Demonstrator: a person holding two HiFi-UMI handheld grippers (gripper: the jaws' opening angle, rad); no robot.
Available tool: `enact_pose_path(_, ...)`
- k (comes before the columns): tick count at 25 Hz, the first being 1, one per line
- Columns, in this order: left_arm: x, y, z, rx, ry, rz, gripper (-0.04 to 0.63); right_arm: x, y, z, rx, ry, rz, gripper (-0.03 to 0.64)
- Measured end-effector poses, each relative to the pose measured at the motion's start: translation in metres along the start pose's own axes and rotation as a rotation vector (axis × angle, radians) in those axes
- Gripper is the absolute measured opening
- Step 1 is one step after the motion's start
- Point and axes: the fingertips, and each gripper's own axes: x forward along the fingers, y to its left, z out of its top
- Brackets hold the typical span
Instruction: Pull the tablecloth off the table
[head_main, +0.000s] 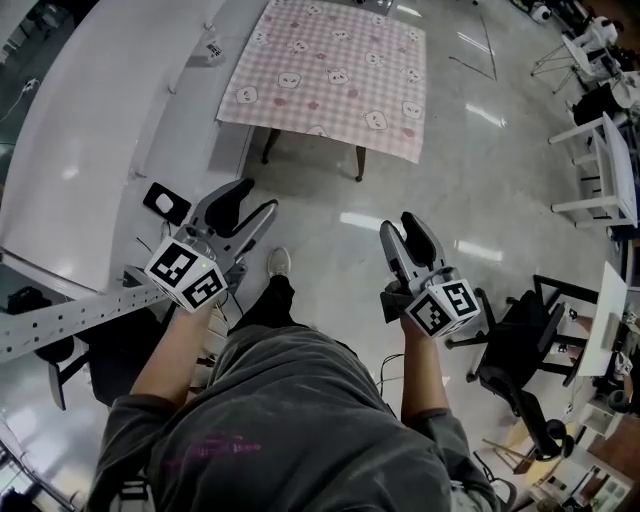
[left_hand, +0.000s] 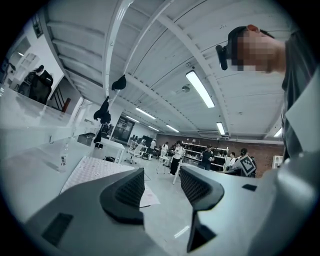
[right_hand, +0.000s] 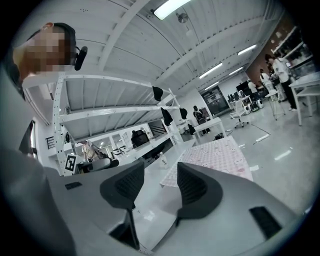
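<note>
Tablecloth (head_main: 330, 70) comes first. It is pink with little checks and small faces, and it lies flat over the small table (head_main: 360, 165). It is ahead of both hand-held grippers and well apart from them. So the cloth is on the table now, not off it.

My left hand-held gripper (head_main: 255, 200) has its jaws apart with nothing between them. My right hand-held gripper (head_main: 401, 228) is the same, jaws apart and empty. Both point toward the cloth.

I think I am at the step of getting close. The next move calls for walking forward until the cloth's near edge is between the jaws of a hand-held gripper. Then I would pinch it and pull back toward me.

The near edge hangs a little over the front of the table, so it looks like a good place to bite. The corner ahead of my right hand-held gripper hangs loose too.

The shiny floor (head_main: 470, 190) between the hand-held grippers and the table is bare, so I have room to step in and pull back. A long white table (head_main: 100, 130) runs along the left of my left hand-held gripper. A black chair (head_main: 510, 345) stands just right of my right hand-held gripper, so I should pull straight back.
</note>
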Motion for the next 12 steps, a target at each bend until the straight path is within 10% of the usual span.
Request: enact_pose_path(12,0.065,0.117,0.02,-0.063,0.029,-0.023,0.224,0.111,-0.034,0.014,0.018,0.052,-0.077,0.189)
